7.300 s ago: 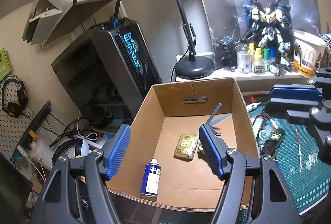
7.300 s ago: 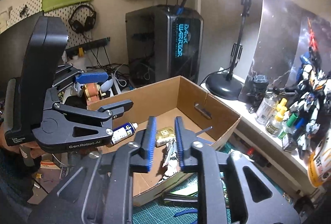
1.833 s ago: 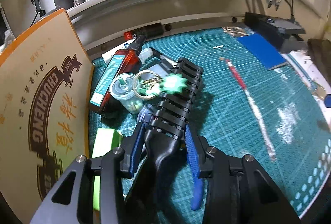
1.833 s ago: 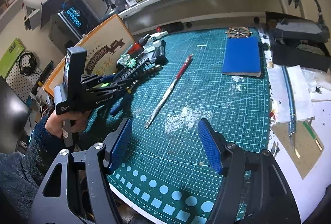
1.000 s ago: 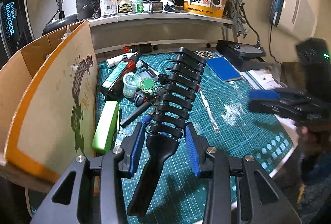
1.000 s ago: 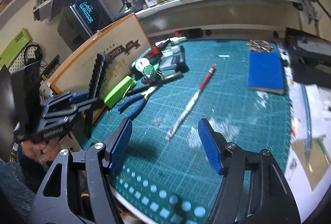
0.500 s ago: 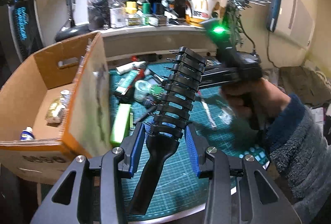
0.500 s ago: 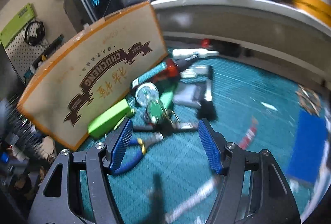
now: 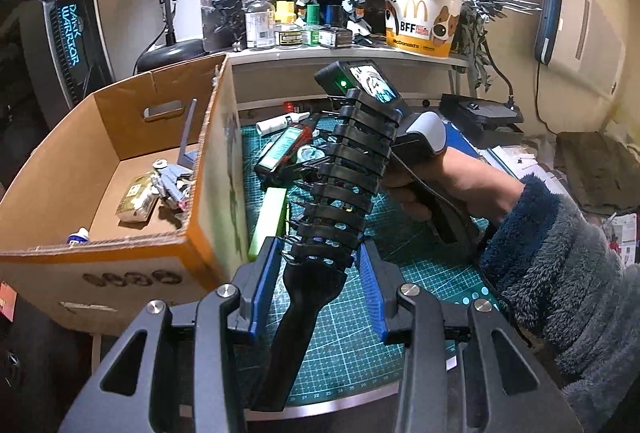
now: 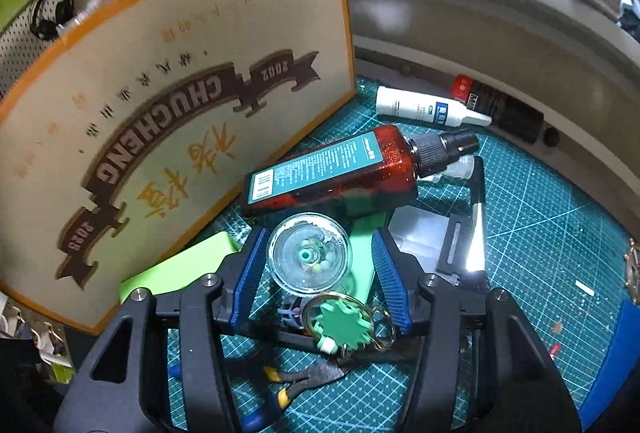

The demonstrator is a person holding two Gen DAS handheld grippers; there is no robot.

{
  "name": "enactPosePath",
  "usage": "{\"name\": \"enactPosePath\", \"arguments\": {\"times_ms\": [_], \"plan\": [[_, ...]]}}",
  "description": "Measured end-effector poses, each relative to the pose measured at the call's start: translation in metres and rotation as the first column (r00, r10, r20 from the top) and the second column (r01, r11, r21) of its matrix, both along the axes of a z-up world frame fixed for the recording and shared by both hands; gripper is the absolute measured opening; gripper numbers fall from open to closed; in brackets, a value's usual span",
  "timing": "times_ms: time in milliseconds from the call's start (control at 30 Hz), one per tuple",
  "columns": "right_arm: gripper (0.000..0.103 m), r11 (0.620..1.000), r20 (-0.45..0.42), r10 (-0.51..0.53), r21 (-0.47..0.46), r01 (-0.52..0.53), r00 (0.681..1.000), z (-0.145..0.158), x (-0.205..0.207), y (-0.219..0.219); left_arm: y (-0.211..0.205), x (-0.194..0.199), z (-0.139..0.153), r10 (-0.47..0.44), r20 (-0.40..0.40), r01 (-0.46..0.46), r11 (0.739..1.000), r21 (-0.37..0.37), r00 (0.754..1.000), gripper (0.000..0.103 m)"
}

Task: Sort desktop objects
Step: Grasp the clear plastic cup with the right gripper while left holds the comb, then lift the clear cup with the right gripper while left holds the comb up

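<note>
My left gripper is shut on a black ribbed hairbrush, held tilted in the air above the green cutting mat, just right of the open cardboard box. The box holds a blue-capped bottle, a yellow packet and a grey model part. My right gripper is open, low over the mat. Its blue fingers straddle a small clear round container without visibly touching it. A red bottle with a teal label lies just beyond the container.
The box's printed side stands close on the left. A green keyring tag, pliers, a green block, a white tube and a pen crowd the mat. A sleeved hand is in front of the left gripper.
The right gripper has dropped down and forward, so the clear container now sits between its fingers. The left gripper still holds the brush, lifted beside the box.
</note>
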State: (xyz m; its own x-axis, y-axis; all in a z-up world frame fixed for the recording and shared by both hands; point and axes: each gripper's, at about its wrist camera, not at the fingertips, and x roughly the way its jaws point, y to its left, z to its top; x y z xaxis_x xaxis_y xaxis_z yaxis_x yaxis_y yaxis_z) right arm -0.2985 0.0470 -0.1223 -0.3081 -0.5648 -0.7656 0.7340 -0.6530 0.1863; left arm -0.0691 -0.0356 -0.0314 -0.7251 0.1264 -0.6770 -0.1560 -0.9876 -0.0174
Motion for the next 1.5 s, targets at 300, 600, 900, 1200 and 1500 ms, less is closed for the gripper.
{"name": "enactPosePath", "arguments": {"times_ms": [300,600,900,1200,1500], "plan": [[0.033,0.998,0.018,-0.032,-0.048,0.033,0.999,0.007,0.002,0.014,-0.002,0.008,0.005,0.013,-0.011,-0.013,1.0,0.002,1.0,0.04],[0.033,0.986,-0.02,-0.076,-0.148,0.072,0.997,0.059,0.022,0.055,0.008,0.006,0.006,-0.019,-0.034,0.02,0.999,0.032,0.999,0.039],[0.032,0.972,-0.101,-0.144,-0.201,0.121,0.984,0.109,0.065,0.112,0.016,-0.001,0.002,-0.05,-0.041,0.053,0.996,0.066,0.998,0.039],[0.032,0.959,-0.21,-0.224,-0.22,0.177,0.952,0.157,0.124,0.159,0.03,-0.003,0.007,-0.087,-0.078,0.094,0.991,0.092,0.993,0.039],[0.032,0.926,-0.285,-0.352,-0.246,0.287,0.891,0.171,0.194,0.19,0.039,-0.009,0.008,0.009,-0.154,-0.001,0.999,0.052,0.988,0.039]]}}
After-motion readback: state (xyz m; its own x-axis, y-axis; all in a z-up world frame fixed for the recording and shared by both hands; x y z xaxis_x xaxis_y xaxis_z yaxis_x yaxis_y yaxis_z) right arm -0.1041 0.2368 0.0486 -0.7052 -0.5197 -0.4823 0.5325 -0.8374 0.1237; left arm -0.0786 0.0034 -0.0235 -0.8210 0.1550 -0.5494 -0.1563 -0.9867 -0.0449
